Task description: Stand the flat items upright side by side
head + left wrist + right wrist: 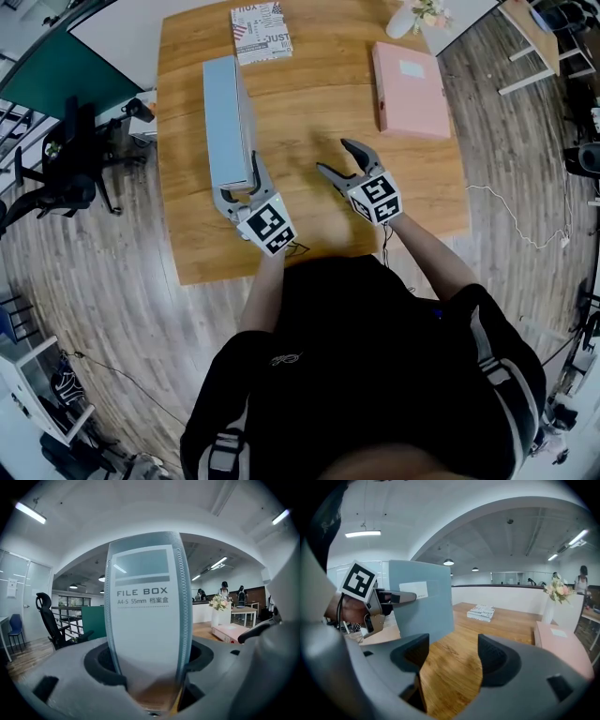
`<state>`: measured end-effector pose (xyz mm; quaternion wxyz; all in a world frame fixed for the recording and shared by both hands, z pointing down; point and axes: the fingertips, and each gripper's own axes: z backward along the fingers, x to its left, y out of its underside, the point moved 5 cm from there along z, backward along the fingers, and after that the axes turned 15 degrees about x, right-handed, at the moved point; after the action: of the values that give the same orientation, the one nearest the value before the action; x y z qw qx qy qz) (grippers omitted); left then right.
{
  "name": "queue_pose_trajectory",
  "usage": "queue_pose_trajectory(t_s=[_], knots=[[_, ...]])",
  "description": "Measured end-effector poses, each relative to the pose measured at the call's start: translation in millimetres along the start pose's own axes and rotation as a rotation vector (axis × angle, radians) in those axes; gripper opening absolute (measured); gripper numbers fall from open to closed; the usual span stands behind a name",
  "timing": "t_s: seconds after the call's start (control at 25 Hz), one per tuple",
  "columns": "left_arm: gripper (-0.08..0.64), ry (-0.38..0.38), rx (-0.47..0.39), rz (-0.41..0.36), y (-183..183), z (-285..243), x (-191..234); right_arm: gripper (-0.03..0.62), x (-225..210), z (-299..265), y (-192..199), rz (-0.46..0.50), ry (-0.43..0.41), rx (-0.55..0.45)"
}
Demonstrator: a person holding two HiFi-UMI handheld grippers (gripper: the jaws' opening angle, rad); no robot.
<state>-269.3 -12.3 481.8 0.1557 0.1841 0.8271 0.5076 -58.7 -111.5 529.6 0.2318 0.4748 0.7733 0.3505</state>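
Note:
A grey-blue file box (225, 117) stands upright on its long edge at the left of the wooden table (309, 234). My left gripper (236, 183) is shut on its near end; in the left gripper view the box's labelled spine (145, 611) fills the gap between the jaws (150, 667). My right gripper (333, 157) hovers open over bare wood to the right of the box, with nothing between its fingers (452, 660). A pink file box (410, 89) lies flat at the far right. A printed book (261, 31) lies flat at the far edge.
A white vase of flowers (412, 17) stands at the far right corner, just beyond the pink box. Black office chairs (75, 159) stand on the floor left of the table. Bare wood lies between the grey box and the pink box.

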Motion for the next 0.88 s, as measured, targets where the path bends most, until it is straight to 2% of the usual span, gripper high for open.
queue_pose_trajectory(t_s=[0.36,0.48,0.6,0.88], knots=[[0.379,0.123,0.061,0.005,9,2,6,0.328,-4,1,2,-0.024,0.017,0.012],[0.385,0.186,0.092,0.014,16,8,12,0.328,0,1,4,-0.033,0.023,0.018],[0.390,0.250,0.138,0.021,27,17,17,0.330,4,1,7,-0.052,0.034,0.030],[0.390,0.341,0.239,0.018,62,43,28,0.333,6,6,23,-0.114,0.081,0.041]])
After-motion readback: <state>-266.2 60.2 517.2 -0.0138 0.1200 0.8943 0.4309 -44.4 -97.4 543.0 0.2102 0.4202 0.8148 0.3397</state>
